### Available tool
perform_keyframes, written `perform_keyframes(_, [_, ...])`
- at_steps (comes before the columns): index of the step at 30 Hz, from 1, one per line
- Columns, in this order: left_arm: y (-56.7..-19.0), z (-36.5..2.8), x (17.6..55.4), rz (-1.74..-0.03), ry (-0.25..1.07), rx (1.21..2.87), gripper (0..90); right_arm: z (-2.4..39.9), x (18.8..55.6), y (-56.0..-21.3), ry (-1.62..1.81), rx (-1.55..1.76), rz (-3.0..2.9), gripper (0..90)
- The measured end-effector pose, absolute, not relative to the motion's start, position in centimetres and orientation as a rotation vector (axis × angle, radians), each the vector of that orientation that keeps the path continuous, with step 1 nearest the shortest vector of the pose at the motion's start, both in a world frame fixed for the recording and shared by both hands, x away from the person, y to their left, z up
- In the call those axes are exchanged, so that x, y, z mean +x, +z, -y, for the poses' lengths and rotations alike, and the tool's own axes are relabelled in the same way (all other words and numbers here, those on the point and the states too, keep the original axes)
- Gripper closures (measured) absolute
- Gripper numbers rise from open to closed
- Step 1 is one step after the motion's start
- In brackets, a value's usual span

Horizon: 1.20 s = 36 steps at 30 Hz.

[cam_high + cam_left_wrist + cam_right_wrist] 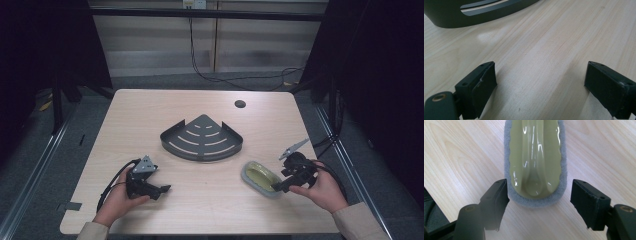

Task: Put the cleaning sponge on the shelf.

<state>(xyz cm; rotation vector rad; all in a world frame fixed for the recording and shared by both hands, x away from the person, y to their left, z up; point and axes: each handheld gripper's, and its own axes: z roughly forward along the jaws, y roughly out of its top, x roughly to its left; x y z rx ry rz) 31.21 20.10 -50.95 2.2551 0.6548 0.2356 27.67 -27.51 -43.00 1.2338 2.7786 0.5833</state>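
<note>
An oval scrubbing pad (261,178) with a glossy olive-green plastic grip on a grey fibrous base is seen lying flat near the table's (150,107) right edge, straddled untouched by the parted right gripper (276,188), while the left gripper (165,189) is held open over bare wood.

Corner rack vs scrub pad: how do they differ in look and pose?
The corner rack is dark metal, fan-shaped with curved slots; the scrub pad is oval, with a glossy olive handle on grey foam. The rack is larger. It sits mid-table, untouched; the pad lies between the right gripper's open jaws. Both rest flat on the table.
</note>
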Motion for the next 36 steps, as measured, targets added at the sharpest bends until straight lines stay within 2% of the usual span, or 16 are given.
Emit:
perform_keyframes(11, [-50.9, -20.1, 31.2, -0.652, 0.24, 2.258, 9.8, 25.4, 29.8, -42.4, 0.473, 1.191, -2.821, 37.4])
perform_keyframes(19, [-50.9, -20.1, 31.2, -0.652, 0.239, 2.259, 9.7, 24.7, 30.9, -42.2, 0.437, 1.19, -2.85, 45.9])
perform_keyframes(36, [-51.0, -20.1, 31.2, -0.661, 0.238, 2.251, 9.7, 23.9, 31.7, -42.4, 0.376, 1.167, -2.898, 57.3])
